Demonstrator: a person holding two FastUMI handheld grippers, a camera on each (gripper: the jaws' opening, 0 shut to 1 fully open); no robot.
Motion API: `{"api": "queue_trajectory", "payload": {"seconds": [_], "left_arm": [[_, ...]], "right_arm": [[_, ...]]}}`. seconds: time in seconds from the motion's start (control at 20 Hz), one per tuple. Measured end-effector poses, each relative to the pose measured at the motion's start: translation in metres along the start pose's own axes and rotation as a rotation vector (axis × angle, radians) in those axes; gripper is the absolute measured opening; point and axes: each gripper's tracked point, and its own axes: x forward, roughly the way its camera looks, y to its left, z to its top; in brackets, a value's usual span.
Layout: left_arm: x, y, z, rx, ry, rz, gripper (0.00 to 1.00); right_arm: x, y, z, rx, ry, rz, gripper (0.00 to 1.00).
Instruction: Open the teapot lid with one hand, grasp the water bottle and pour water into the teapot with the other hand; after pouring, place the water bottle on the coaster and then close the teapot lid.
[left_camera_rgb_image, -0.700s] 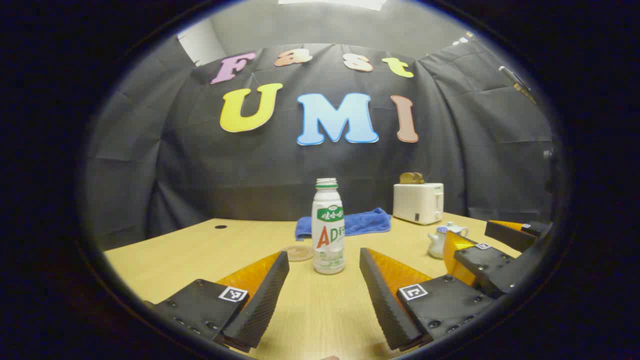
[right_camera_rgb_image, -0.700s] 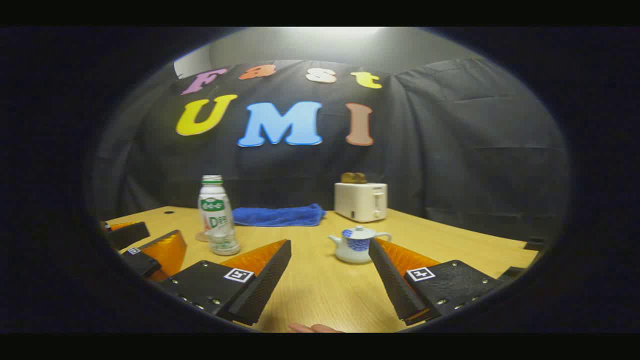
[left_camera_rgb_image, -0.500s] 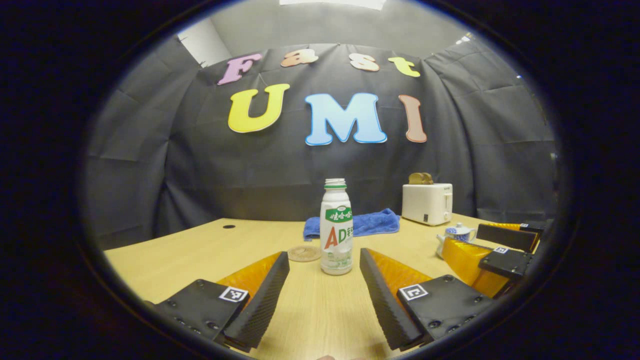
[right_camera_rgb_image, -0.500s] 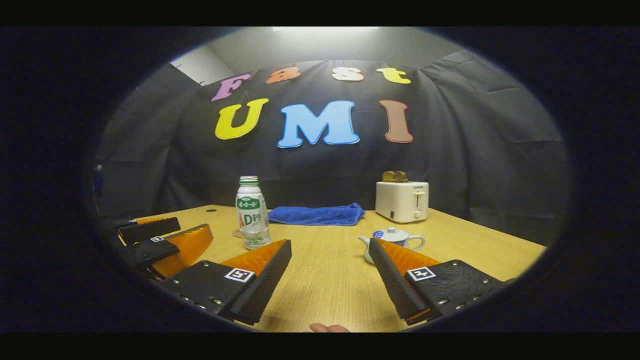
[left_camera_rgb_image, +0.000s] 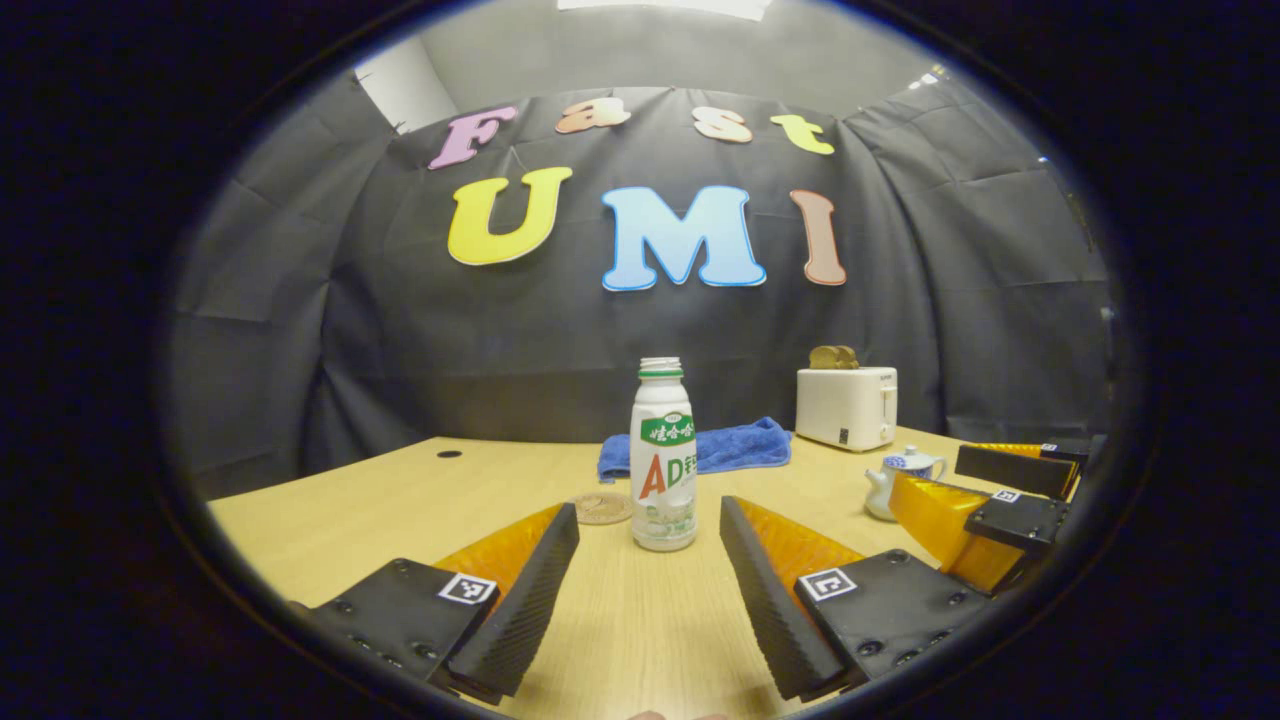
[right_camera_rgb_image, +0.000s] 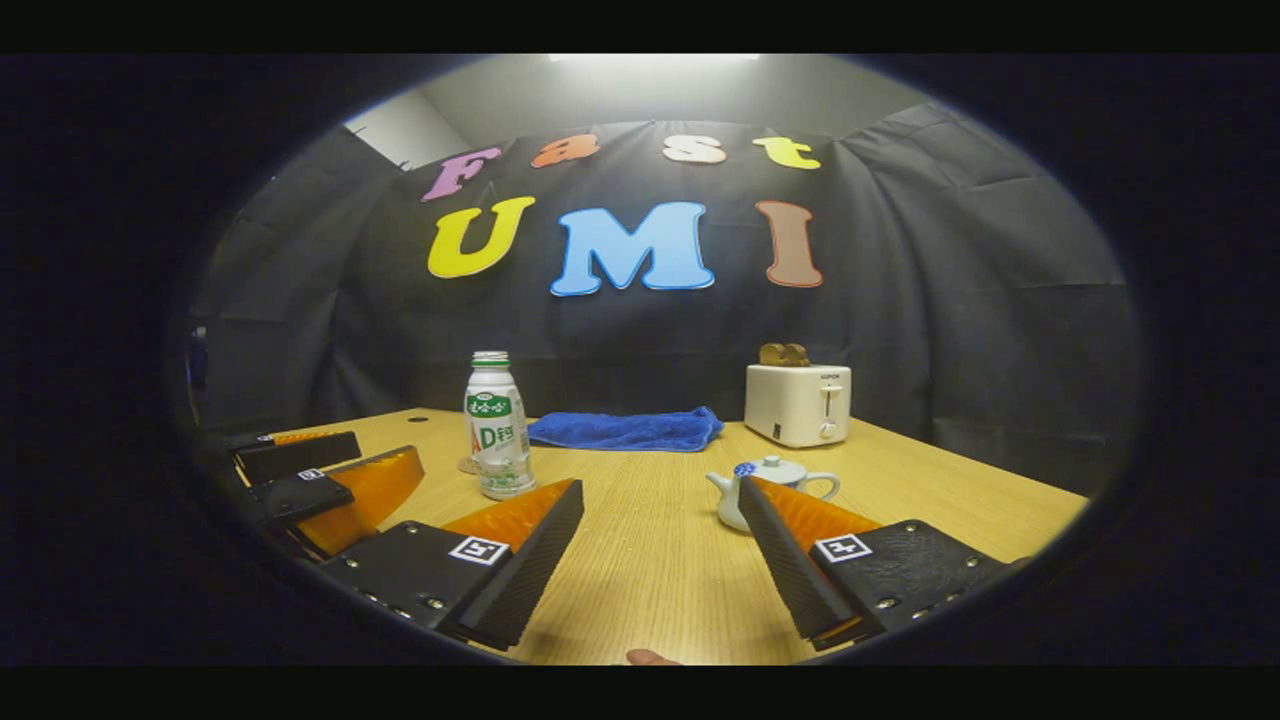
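Observation:
A white bottle (left_camera_rgb_image: 663, 455) with a green label and no cap stands upright on the wooden table (left_camera_rgb_image: 400, 500), straight ahead of my open left gripper (left_camera_rgb_image: 648, 530) and beyond its fingertips. A round coaster (left_camera_rgb_image: 602, 508) lies just left of the bottle. The small white and blue teapot (right_camera_rgb_image: 768, 490) sits with its lid on, partly behind the right finger of my open right gripper (right_camera_rgb_image: 662, 505). In the left gripper view the teapot (left_camera_rgb_image: 903, 478) is at the right, behind the right gripper (left_camera_rgb_image: 985, 495). The right gripper view has the bottle (right_camera_rgb_image: 497, 425) and the left gripper (right_camera_rgb_image: 320, 475) at its left.
A blue cloth (left_camera_rgb_image: 710, 450) lies behind the bottle near the back wall. A white toaster (right_camera_rgb_image: 797, 403) with bread in it stands at the back right. A small dark hole (left_camera_rgb_image: 449, 454) marks the table's far left. A fingertip (right_camera_rgb_image: 650, 657) peeks in at the bottom.
Both views swung from their pose 0.7 s ago and have nearly settled. The bottle stays centred ahead of the left gripper; the teapot slid behind the right gripper's right finger. Both grippers stayed open.

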Motion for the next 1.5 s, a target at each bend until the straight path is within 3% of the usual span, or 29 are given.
{"api": "queue_trajectory", "payload": {"seconds": [0.1,0.15,0.2,0.4,0.5,0.6,1.05,1.35,1.5], "left_arm": [[-0.001,0.000,0.000,0.000,0.000,0.000,0.94],[-0.001,-0.001,0.000,0.000,0.001,0.000,0.89],[0.000,-0.001,0.001,0.000,0.000,0.000,0.94],[-0.001,-0.001,0.000,-0.001,0.001,0.000,0.89],[0.000,-0.002,0.000,-0.001,0.002,-0.003,0.99],[0.000,-0.009,0.000,-0.002,0.004,-0.034,1.00],[0.014,-0.010,0.001,-0.003,0.002,-0.057,0.99],[0.028,-0.011,0.002,-0.003,0.003,-0.060,0.99],[0.031,-0.012,0.002,-0.006,0.000,-0.081,0.99]], "right_arm": [[0.000,-0.002,0.000,0.002,0.001,-0.010,0.96],[0.001,-0.003,-0.001,0.002,0.003,-0.023,0.96],[0.002,-0.005,-0.001,0.003,0.004,-0.035,0.96],[0.002,-0.005,-0.001,0.005,-0.001,-0.036,0.95],[0.003,-0.003,-0.003,0.005,0.006,-0.011,0.95],[0.007,-0.008,-0.003,-0.004,0.016,-0.012,0.95],[0.068,-0.069,0.005,0.019,0.068,-0.092,0.96],[0.102,-0.083,-0.008,0.018,0.132,-0.106,0.95],[0.114,-0.086,-0.009,-0.012,0.143,-0.107,0.86]]}}
